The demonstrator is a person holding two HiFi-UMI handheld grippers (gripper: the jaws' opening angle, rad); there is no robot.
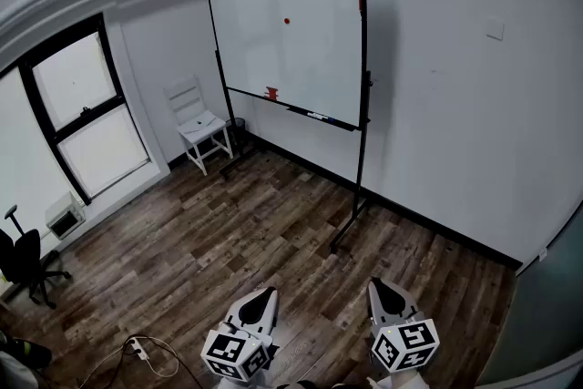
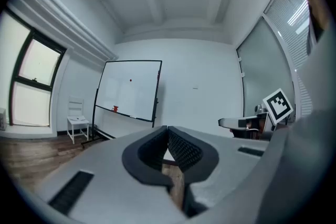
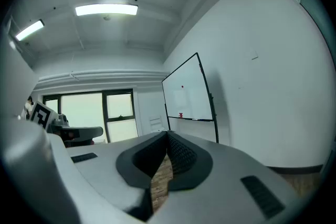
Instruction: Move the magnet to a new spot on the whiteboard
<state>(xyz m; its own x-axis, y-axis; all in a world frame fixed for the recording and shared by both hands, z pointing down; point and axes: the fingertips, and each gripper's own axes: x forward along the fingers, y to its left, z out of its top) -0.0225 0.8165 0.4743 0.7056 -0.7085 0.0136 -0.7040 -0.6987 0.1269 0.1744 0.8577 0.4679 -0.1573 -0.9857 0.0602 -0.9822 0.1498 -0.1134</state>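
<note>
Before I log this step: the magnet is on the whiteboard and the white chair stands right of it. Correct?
Not quite. The chair stands left of the whiteboard, not right, as the head view shows. The magnet is on the whiteboard.

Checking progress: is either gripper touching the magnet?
No: the left gripper and right gripper are far across the room from the whiteboard and magnet.

Left gripper (image 1: 265, 293) and right gripper (image 1: 377, 285) point level, side by side; jaws of the 2 pressed together, empty.
</note>
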